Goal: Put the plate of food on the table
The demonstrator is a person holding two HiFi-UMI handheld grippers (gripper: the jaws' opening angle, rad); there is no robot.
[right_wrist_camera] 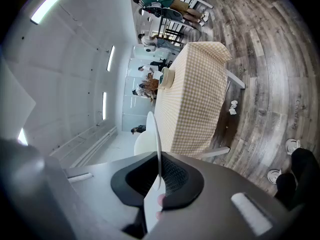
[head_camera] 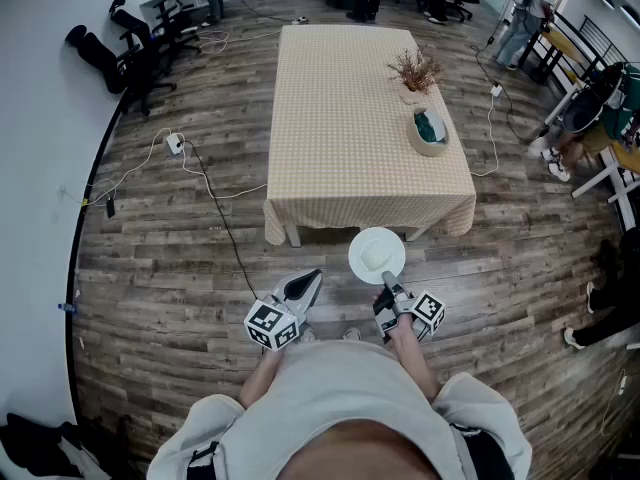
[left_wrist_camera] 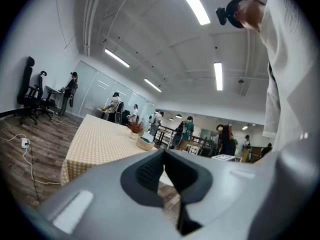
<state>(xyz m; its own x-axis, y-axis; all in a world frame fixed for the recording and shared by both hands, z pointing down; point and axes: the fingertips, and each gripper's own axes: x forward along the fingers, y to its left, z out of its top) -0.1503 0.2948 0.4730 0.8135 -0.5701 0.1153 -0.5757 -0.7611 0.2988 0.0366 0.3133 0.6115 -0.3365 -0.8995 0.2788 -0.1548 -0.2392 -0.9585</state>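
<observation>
I wear a loose, pale grey-white top (head_camera: 340,398) with wide sleeves, and a dark headset (left_wrist_camera: 227,11) on my head. My left gripper (head_camera: 308,283) and my right gripper (head_camera: 386,286) are smooth light-grey shells that taper toward the jaws, and each carries a white cube printed with black square markers: the left cube (head_camera: 272,325) and the right cube (head_camera: 428,312). In the gripper views each shell has a dark, rounded collar around black ribbed pads (left_wrist_camera: 149,170), with a pale rectangular tab (right_wrist_camera: 252,211) set into the grey housing.
</observation>
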